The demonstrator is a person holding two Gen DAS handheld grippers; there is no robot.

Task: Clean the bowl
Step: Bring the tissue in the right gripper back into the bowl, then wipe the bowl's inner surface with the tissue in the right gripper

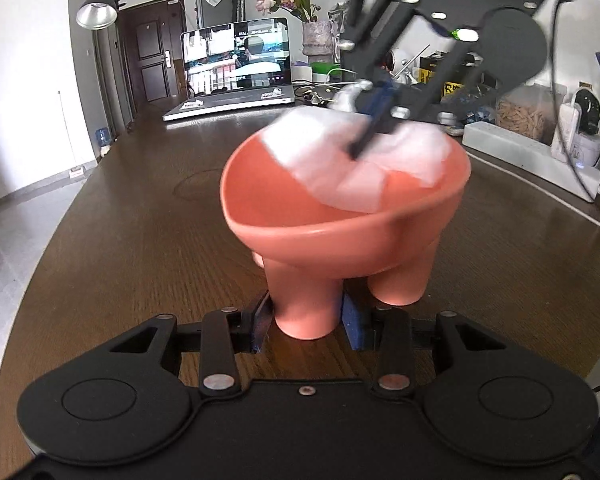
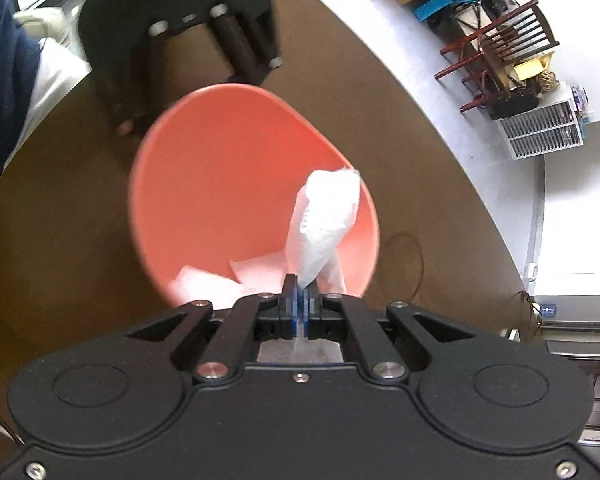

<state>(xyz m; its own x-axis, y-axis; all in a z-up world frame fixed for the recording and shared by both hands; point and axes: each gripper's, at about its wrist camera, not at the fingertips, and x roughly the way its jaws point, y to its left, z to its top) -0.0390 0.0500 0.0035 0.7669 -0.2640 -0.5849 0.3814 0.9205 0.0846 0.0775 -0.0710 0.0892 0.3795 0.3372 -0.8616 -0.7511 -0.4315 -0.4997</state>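
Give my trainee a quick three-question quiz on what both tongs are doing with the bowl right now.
1. True or false: the left tongs are closed around one leg of the pink bowl.
2. Multiple choice: what do the right tongs hold? A) a sponge B) a white tissue C) nothing
3. Short answer: where does the loose end of the tissue hang in the right wrist view?

Key:
1. True; the pads sit on either side of the nearest leg.
2. B; the fingers are pinched shut on it.
3. Inside the bowl, against its inner wall.
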